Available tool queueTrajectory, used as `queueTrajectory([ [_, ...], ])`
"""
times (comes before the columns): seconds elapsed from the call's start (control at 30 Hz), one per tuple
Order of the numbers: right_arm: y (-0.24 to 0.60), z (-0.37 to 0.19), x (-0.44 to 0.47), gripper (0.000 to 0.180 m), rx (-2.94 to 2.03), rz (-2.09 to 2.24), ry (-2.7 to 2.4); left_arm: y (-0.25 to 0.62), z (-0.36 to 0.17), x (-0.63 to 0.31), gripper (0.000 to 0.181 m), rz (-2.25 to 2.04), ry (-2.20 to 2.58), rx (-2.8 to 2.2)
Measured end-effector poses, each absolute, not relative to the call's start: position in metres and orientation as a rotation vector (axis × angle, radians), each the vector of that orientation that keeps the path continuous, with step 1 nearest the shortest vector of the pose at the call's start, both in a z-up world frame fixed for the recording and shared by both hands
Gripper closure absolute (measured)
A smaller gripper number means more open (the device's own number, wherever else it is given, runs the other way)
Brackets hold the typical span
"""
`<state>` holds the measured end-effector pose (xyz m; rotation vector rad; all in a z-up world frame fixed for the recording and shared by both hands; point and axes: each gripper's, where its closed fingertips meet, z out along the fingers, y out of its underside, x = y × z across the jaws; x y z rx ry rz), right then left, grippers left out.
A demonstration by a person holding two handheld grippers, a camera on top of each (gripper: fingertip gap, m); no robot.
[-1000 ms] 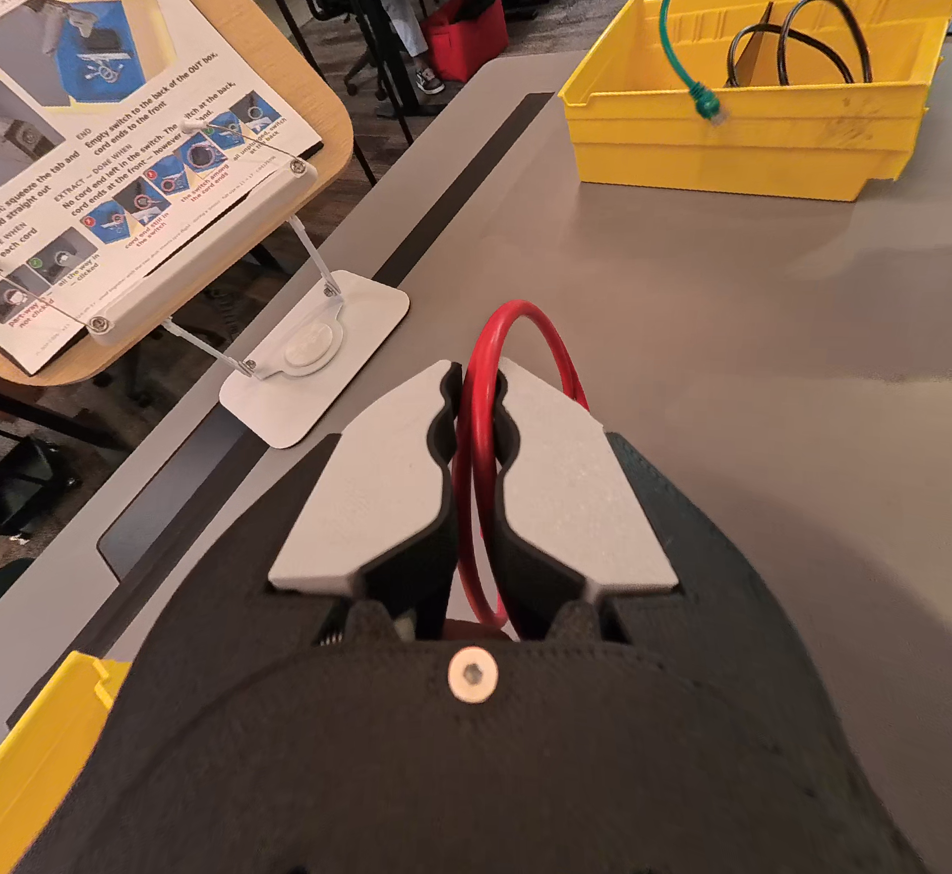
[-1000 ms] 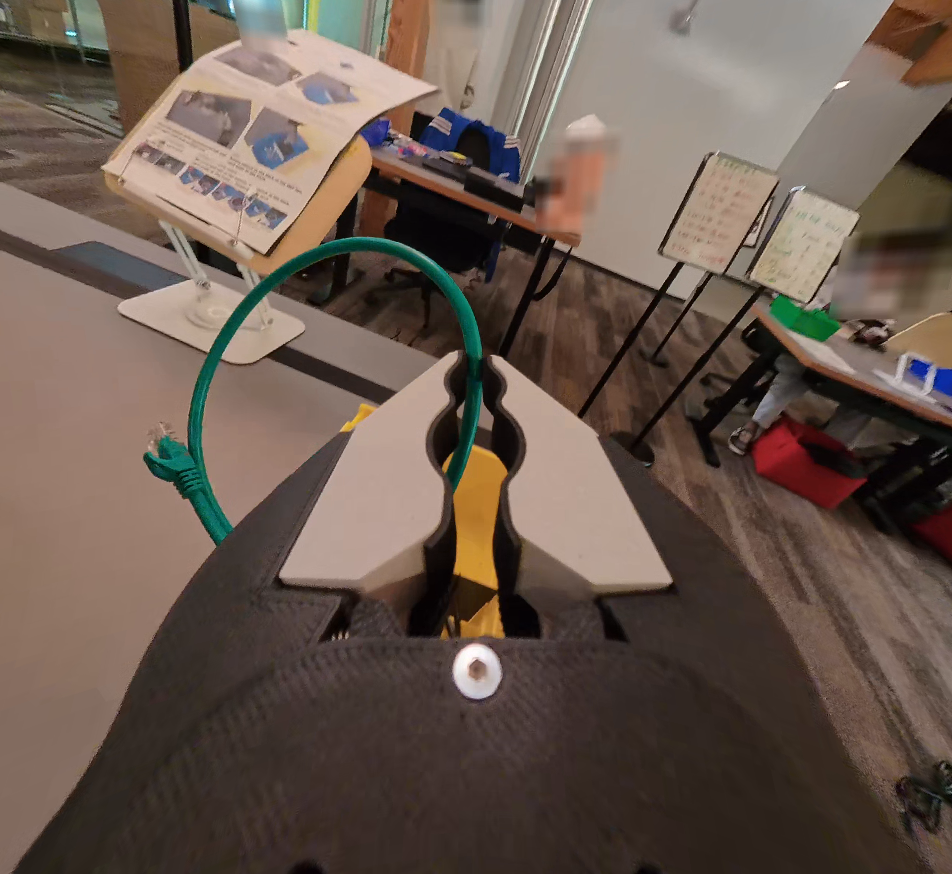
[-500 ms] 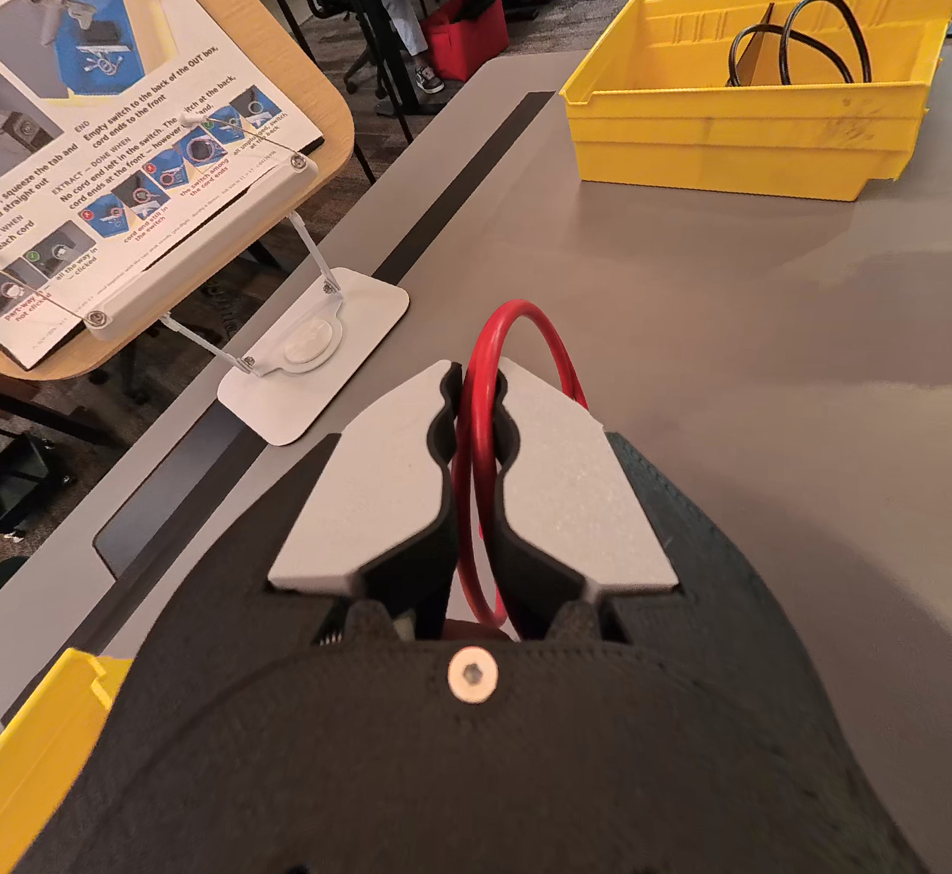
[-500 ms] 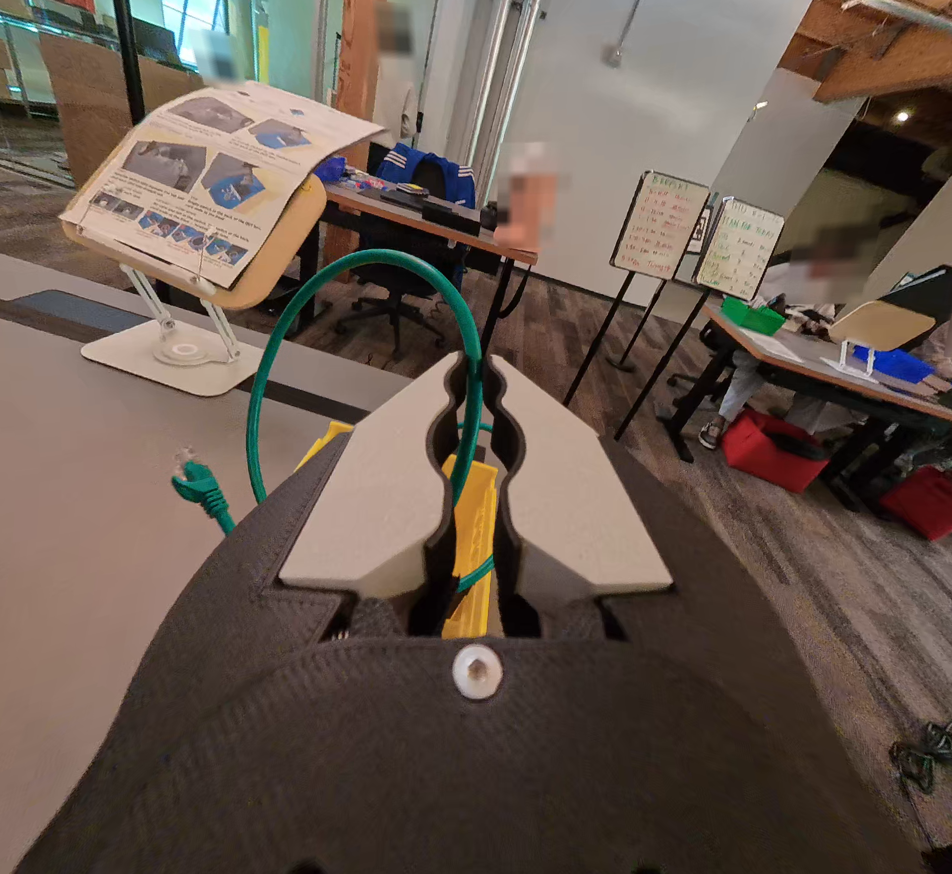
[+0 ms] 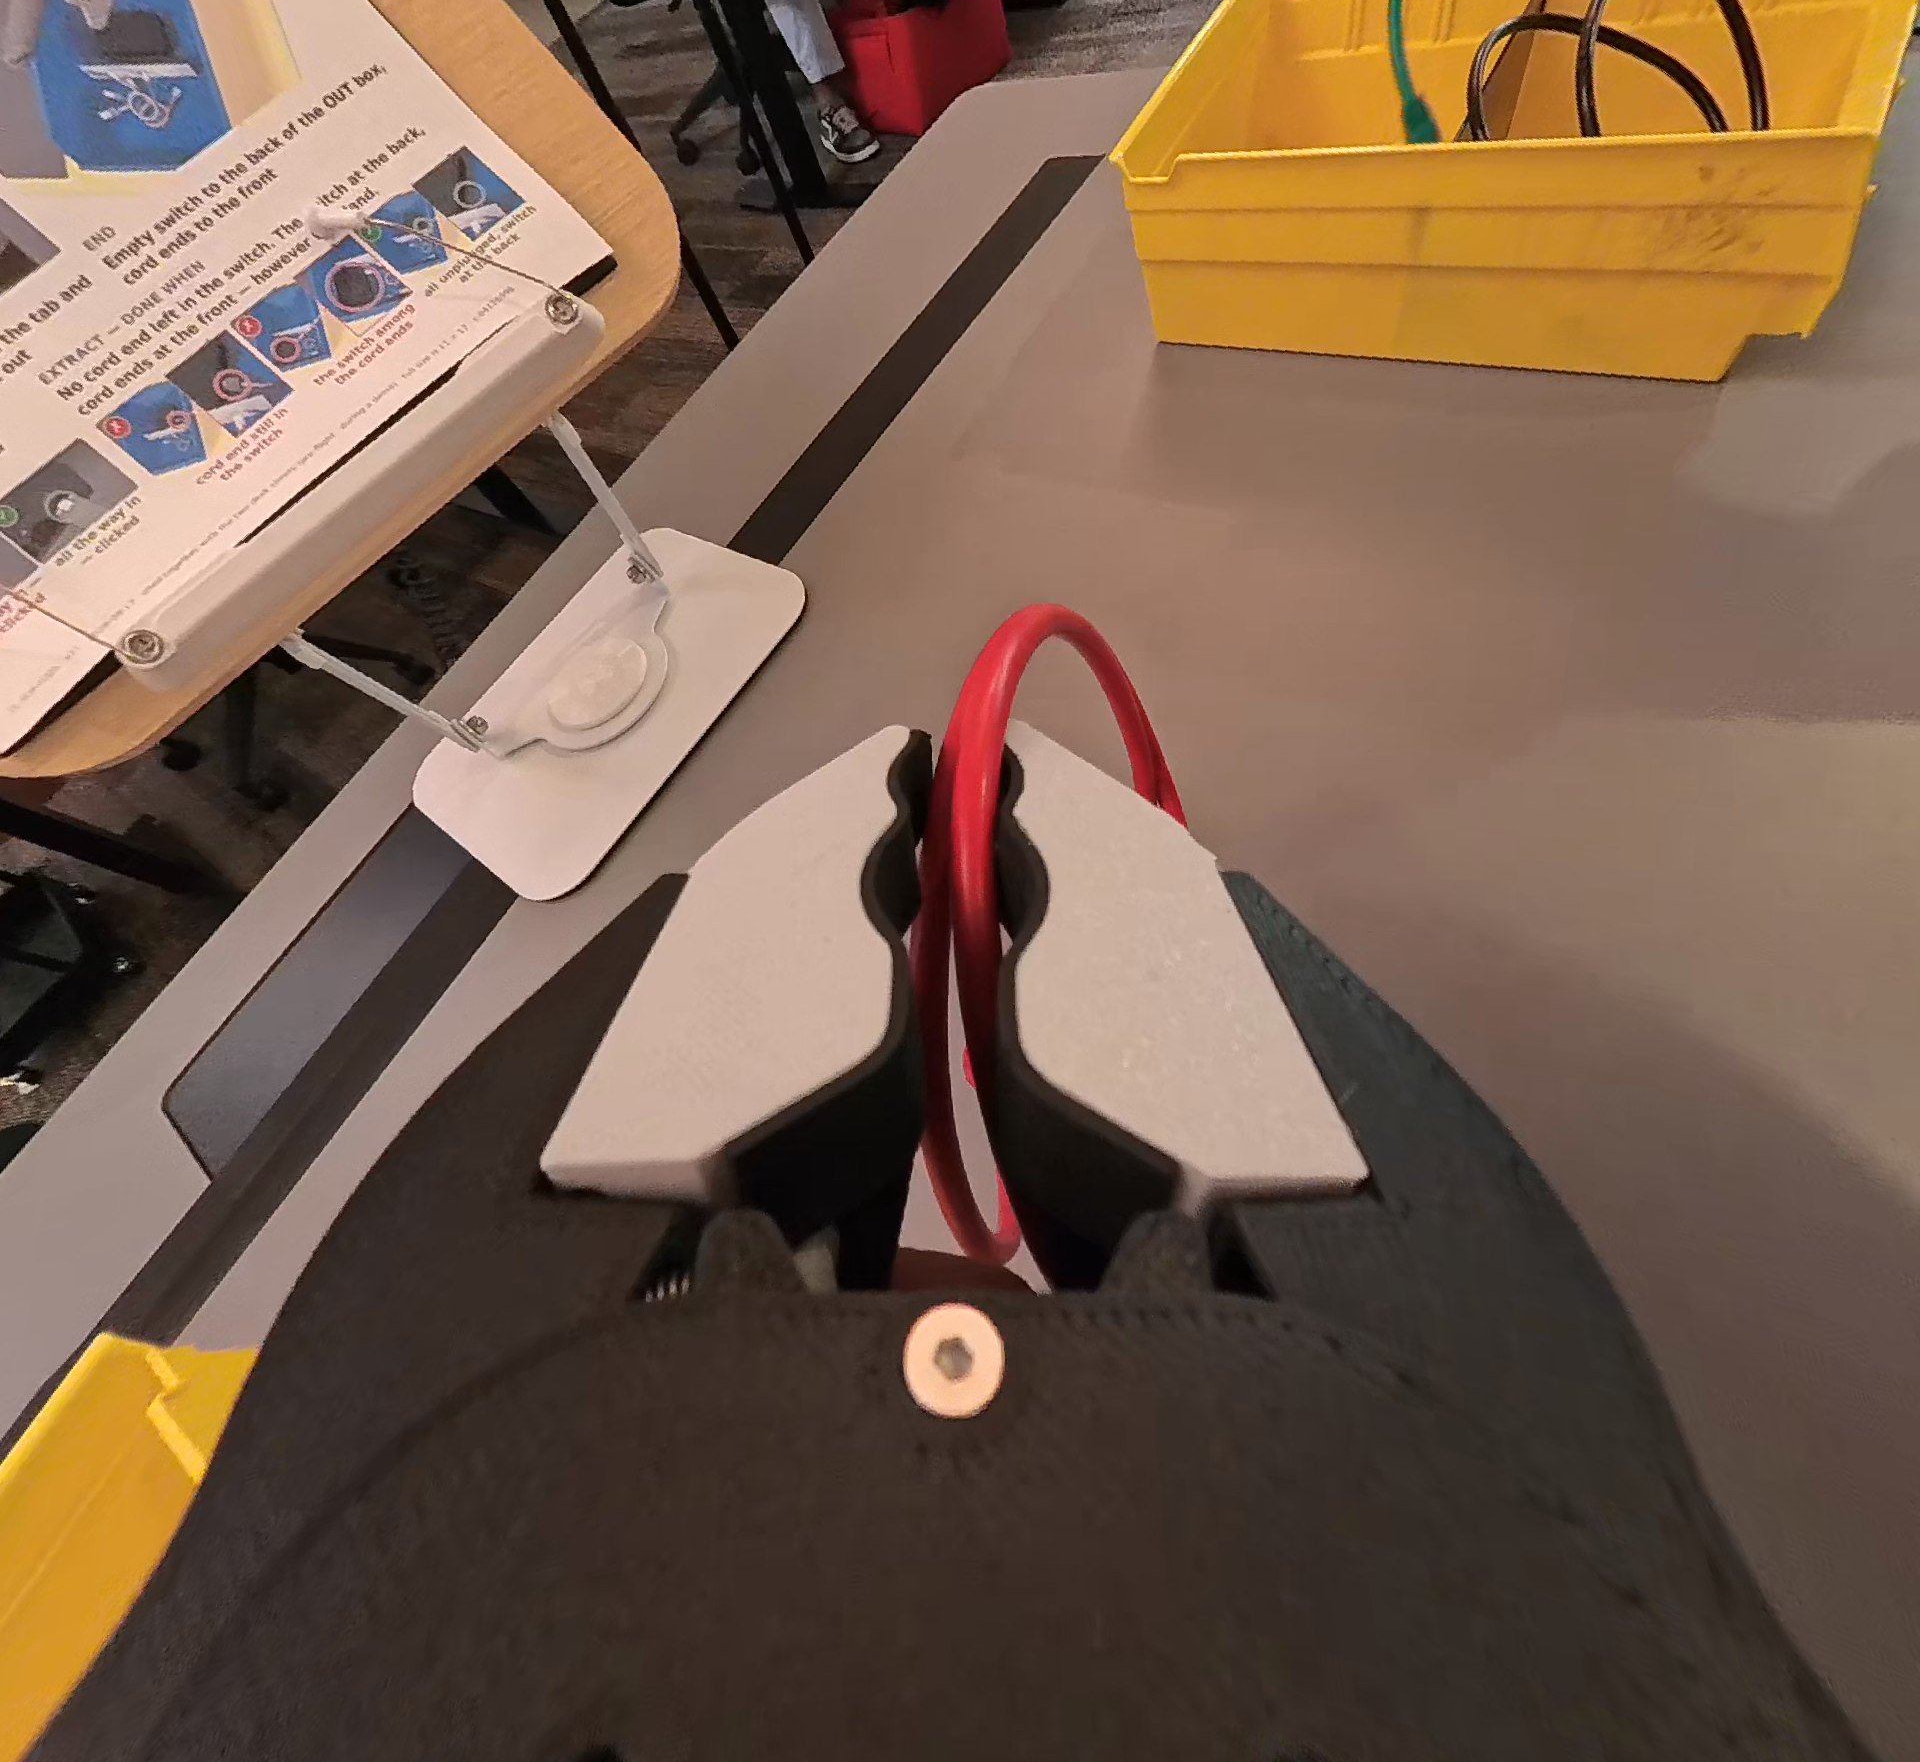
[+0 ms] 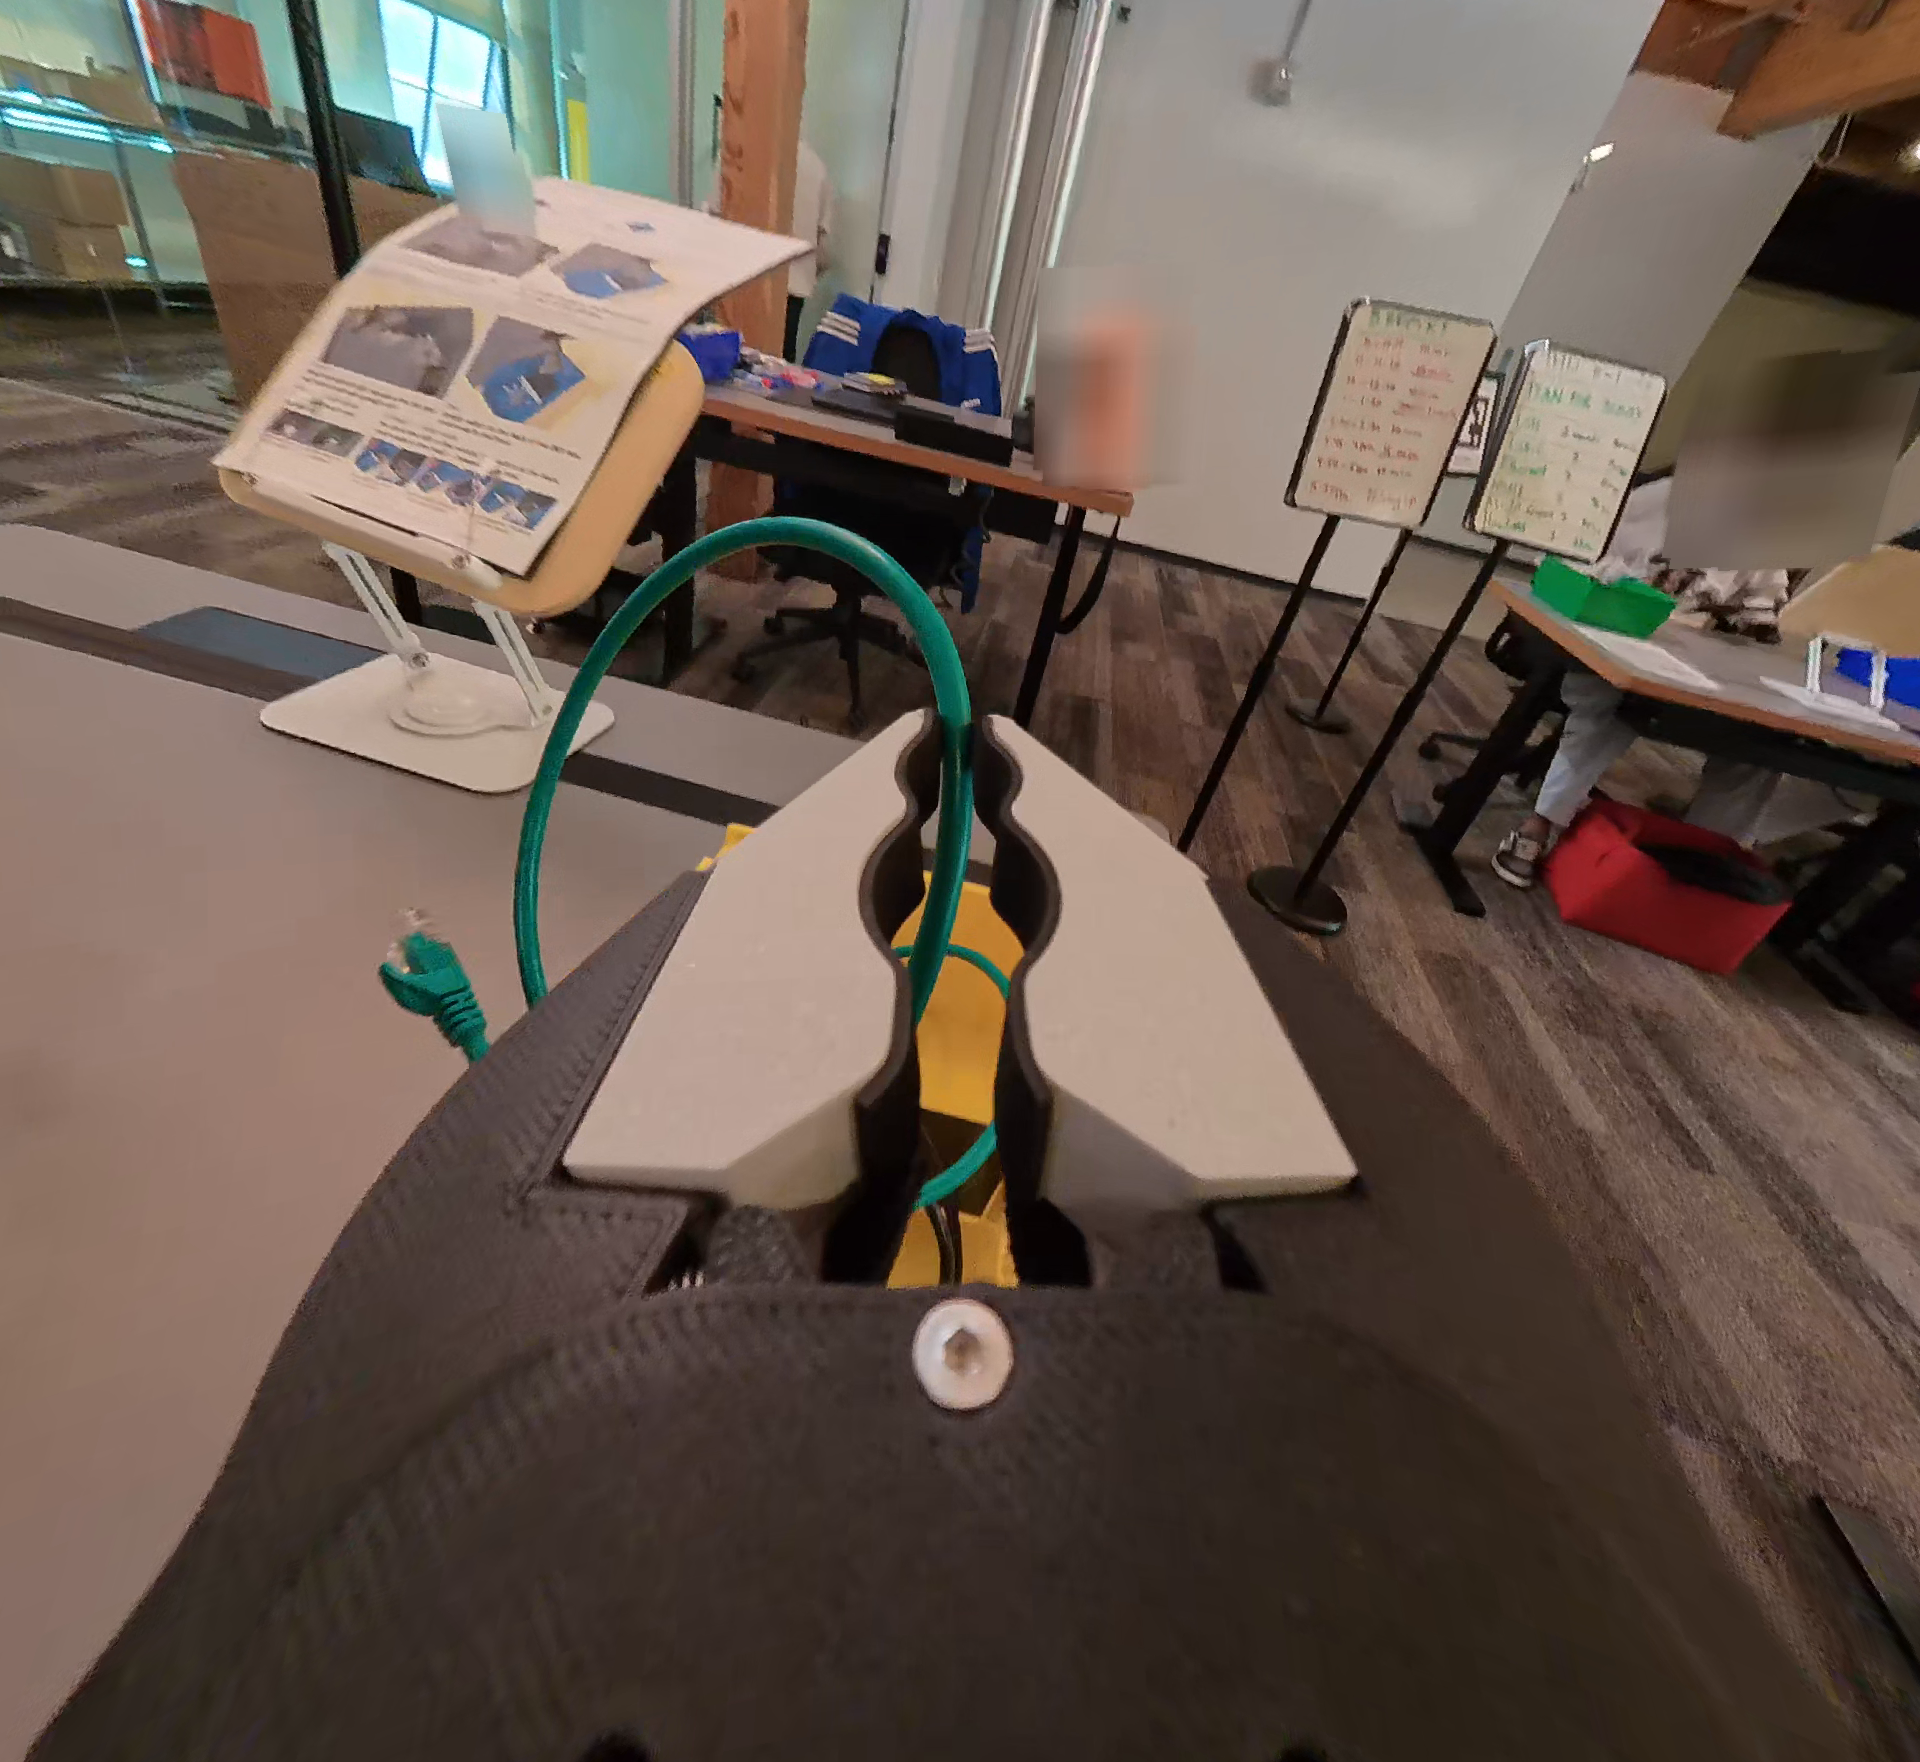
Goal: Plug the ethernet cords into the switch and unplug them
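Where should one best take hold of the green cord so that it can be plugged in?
Grip the green cord just behind its plug, coming from the side. The right hand-held gripper pinches mid-loop, leaving the plug dangling free, unsteerable.

Both wrist views look forward across the table [image 5: 1351, 673], sharing the document stand [image 6: 436, 704].

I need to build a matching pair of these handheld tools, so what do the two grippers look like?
Both look alike. The left gripper and the right gripper each have a broad black body with a ribbed, layered printed texture and one silver hex screw at its centre. Each carries two pale grey wedge-shaped fingers with wavy black inner pads. No cables, markings or sleeves show.
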<state>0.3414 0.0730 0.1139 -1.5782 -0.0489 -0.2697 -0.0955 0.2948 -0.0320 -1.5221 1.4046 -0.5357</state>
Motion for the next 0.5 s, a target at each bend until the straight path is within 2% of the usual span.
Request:
queueTrajectory([
  [0.27, 0.061, 0.142, 0.328, 0.176, -1.509, -0.273, -0.061, 0.295, -0.035, -0.095, 0.172, -0.539, 1.41, -1.525],
  [0.5, 0.074, 0.076, 0.336, 0.176, -1.654, -0.279, -0.029, 0.294, -0.037, -0.094, 0.172, -0.545, 1.417, -1.525],
])
